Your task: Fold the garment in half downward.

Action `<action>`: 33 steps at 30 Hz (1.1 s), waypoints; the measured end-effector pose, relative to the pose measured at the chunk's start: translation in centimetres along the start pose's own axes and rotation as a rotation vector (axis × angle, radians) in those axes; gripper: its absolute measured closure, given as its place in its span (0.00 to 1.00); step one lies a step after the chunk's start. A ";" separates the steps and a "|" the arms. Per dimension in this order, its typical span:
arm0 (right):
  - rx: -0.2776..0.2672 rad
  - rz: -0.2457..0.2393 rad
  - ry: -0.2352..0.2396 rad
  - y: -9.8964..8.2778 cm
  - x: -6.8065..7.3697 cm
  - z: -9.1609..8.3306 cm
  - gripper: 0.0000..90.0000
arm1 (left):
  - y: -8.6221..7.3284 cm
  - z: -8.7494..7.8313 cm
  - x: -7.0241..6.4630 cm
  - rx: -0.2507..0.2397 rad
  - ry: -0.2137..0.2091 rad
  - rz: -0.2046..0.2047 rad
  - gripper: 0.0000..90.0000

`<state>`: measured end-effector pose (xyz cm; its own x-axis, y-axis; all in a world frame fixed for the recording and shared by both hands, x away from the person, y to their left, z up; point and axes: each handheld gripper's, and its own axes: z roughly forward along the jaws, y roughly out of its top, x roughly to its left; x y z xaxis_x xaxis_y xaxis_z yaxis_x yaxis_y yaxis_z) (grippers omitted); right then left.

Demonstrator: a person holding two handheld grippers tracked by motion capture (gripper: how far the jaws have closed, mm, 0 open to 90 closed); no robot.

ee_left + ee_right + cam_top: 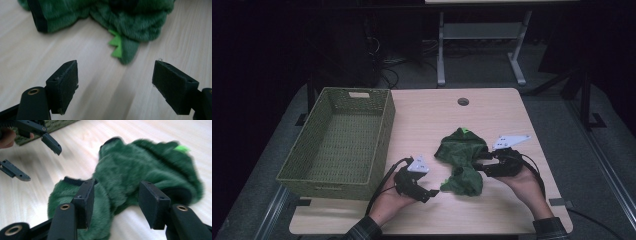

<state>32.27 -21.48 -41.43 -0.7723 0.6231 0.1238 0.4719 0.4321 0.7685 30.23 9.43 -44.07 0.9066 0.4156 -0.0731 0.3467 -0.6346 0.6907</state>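
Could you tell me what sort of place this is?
Probably a lab or workshop set up for recording: a plain wooden table with a cable hole, cables on the floor, and a metal-legged bench behind.

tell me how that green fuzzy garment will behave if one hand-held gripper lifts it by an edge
The green fuzzy garment lies crumpled in soft folds, so it will probably sag and unfold rather than hold its shape. Its plush pile looks grippy, so slipping seems unlikely. Pushed across the smooth wooden table, it would likely bunch up, not roll.
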 end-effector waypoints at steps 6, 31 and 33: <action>0.002 -0.001 -0.042 1.1 -1.3 -0.3 0.49 | 2.6 0.2 1.0 -0.023 0.017 0.026 0.28; 0.064 0.116 -0.135 1.5 -8.7 6.1 0.53 | 9.0 6.0 10.7 -0.042 0.123 -0.011 0.43; 0.072 0.125 -0.139 1.2 -9.1 6.5 0.53 | 9.0 6.3 10.9 -0.041 0.122 -0.010 0.44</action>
<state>42.63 -22.39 -45.74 -0.6422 0.7565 0.1239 0.5935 0.3883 0.7050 44.72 4.11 -43.22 0.8659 0.5001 0.0062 0.3436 -0.6038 0.7193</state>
